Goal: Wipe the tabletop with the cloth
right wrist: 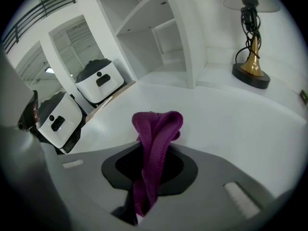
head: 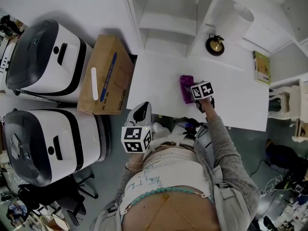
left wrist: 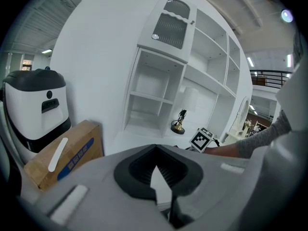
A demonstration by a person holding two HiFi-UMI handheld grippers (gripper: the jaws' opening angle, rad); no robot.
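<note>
A purple cloth (head: 186,87) lies bunched on the white tabletop (head: 231,85), near the middle of its front half. My right gripper (head: 193,96) is shut on the cloth's near end. In the right gripper view the cloth (right wrist: 156,129) rises out of the jaws and folds over above the tabletop (right wrist: 231,124). My left gripper (head: 142,111) hangs off the table's front left corner, close to the person's body. Its jaws stand shut with nothing in them (left wrist: 161,186).
A black-and-brass lamp (head: 215,45) stands at the table's back beside a white shelf unit (head: 168,18). A green book (head: 261,67) lies at the right edge. Left of the table are a cardboard box (head: 107,76) and two white-and-black machines (head: 43,61).
</note>
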